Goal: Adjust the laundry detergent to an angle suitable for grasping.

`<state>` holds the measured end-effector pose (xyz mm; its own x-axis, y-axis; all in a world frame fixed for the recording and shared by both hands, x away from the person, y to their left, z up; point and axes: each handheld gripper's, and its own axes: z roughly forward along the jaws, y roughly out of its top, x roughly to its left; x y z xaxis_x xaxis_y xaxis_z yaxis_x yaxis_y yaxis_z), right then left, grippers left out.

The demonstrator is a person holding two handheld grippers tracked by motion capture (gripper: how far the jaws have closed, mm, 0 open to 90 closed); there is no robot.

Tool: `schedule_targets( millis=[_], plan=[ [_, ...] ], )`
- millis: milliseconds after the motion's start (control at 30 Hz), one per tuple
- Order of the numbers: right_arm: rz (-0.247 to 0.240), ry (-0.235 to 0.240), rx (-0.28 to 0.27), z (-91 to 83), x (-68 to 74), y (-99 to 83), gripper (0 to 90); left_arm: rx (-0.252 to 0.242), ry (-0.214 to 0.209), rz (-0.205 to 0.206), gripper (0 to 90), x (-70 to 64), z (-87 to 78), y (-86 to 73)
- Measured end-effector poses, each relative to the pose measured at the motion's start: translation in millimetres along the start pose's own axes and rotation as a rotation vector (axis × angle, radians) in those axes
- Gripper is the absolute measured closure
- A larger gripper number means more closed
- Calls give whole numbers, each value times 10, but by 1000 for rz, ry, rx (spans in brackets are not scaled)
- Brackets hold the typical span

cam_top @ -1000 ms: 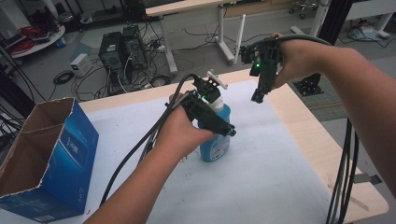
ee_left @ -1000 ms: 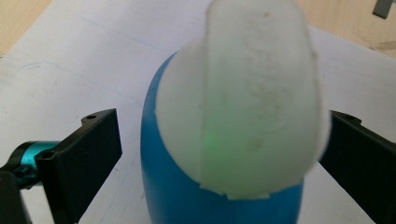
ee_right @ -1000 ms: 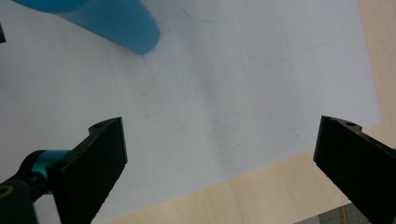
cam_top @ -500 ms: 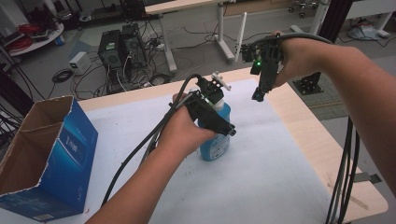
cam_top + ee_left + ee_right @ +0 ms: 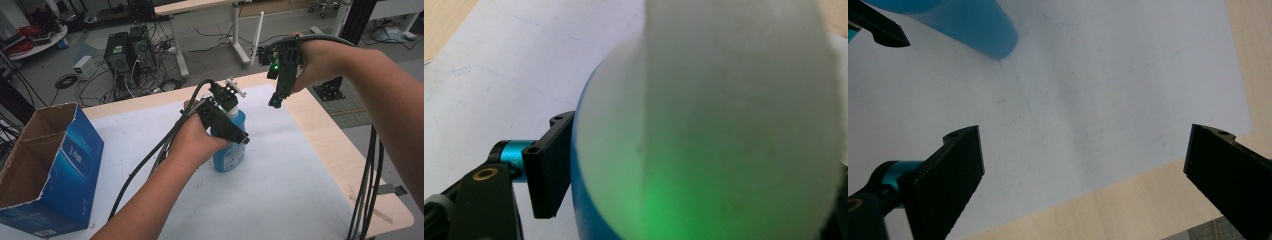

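A blue bottle (image 5: 231,152) with a white top stands upright on the white sheet near the table's middle. My left gripper (image 5: 226,116) is shut on its upper part, coming in from the left. In the left gripper view the bottle (image 5: 704,150) looms close and blurred, with one black finger (image 5: 548,167) pressed to its side. My right gripper (image 5: 277,100) hangs in the air above the far right of the table, pointing down. Its jaws stand wide open with nothing between them (image 5: 1088,165). Beyond them lie the bottle's base (image 5: 968,22) and the sheet.
A blue cardboard box (image 5: 47,165) with an open top stands at the table's left edge. The white sheet (image 5: 300,185) covers most of the wooden table (image 5: 345,160). Cables (image 5: 367,190) hang at the right. Computers and desks stand on the floor beyond.
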<state>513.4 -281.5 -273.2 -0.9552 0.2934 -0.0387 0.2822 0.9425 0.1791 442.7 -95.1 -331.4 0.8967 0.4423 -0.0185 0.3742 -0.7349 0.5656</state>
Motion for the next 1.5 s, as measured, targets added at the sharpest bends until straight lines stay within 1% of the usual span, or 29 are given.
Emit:
schedule_targets(
  millis=[33,100,133,167,267,300,333,367,433,467,600,633,700,733,800,933,1000,1033,1067,1100,1133,1167,1300,1333,1433,1500],
  plan=[
    [7,-2,-2,-3,1,-5,19,4,-1,1,251,0,6,1],
    [7,-2,-3,-3,-1,-7,19,5,-2,0,251,-2,10,0],
    [6,-3,-1,-1,-1,-9,19,-1,-4,-12,251,-7,25,0],
    [5,-5,1,0,-1,-9,19,8,-2,2,251,2,23,3],
    [3,-4,4,2,0,-6,19,11,0,-4,252,-7,34,1],
    [7,-5,5,0,3,-4,19,12,-2,-2,274,-5,34,1],
    [4,-5,2,3,1,-1,19,11,-2,-3,284,-6,33,1],
    [11,-4,6,1,5,1,19,9,-2,-4,284,-7,31,2],
    [1,-4,0,6,-3,5,19,6,-4,-5,288,-13,31,3],
    [1,-4,0,6,-3,5,19,6,-4,-5,304,-13,31,3],
    [3,-1,5,16,-2,16,19,21,3,6,305,-3,40,2],
    [2,-1,8,19,-2,20,19,13,6,-2,305,-1,47,-2],
    [2,-1,7,24,-2,24,19,14,5,-5,305,2,45,-3],
    [-3,0,5,27,-4,31,19,21,1,-1,306,4,46,-3],
    [1,-1,5,28,-4,34,19,18,-2,-6,324,0,50,-4],
    [3,-2,6,28,-4,36,19,16,-4,-3,325,-2,59,-1],
    [3,-1,8,29,-6,33,19,17,-8,-1,356,-6,64,-1],
    [4,-2,10,28,-8,28,19,28,-6,13,393,-6,65,0],
    [4,0,9,28,-10,26,19,28,-6,13,399,-6,65,0],
    [4,0,9,28,-10,26,19,22,0,10,399,-15,66,1],
    [1,0,7,31,-14,21,19,19,12,15,409,-23,51,7],
    [1,0,7,31,-14,21,19,19,12,15,417,-23,51,7],
    [-1,0,7,33,-13,18,19,20,11,-8,431,-34,39,9],
    [7,-1,13,28,-4,18,19,20,11,-3,433,-42,35,9],
    [4,-4,13,21,9,23,19,42,12,46,439,-73,11,13],
    [-3,-1,8,21,10,25,19,50,8,56,439,-89,-13,9]
  ],
)
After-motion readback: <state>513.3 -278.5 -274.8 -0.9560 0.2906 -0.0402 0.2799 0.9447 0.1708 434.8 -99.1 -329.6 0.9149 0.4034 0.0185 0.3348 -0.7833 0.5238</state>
